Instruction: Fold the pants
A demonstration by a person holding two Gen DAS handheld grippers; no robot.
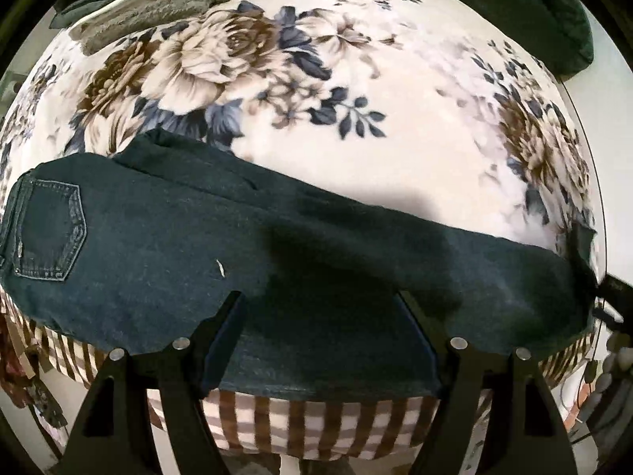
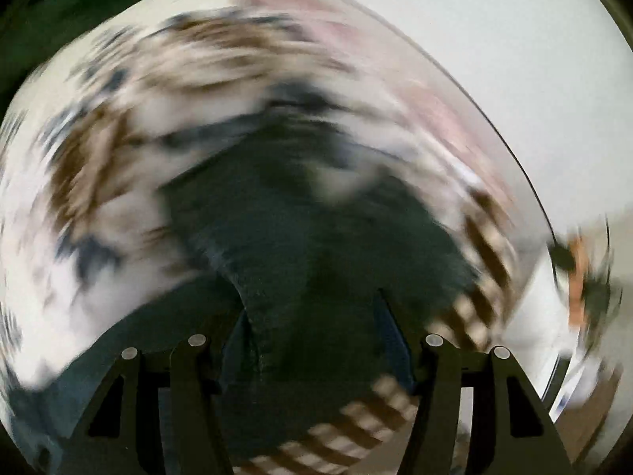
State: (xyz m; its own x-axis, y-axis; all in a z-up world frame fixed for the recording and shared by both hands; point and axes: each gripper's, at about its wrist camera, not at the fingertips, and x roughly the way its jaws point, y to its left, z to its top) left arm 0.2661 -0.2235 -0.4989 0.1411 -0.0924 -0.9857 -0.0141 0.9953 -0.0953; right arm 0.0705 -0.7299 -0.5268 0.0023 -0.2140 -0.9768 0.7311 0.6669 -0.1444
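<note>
1. While the dark pants lie flat across the floral blanket, back pocket sits far left.
2. Left gripper hovers over the near hem — fingers spread wide, holding nothing.
3. Right gripper — jaws apart over blurred dark cloth; any grip, I cannot tell.

Pants stretched left to right across the near edge of the bed, waist end leftward; clothes pile behind at far left, another garment far right.
</note>
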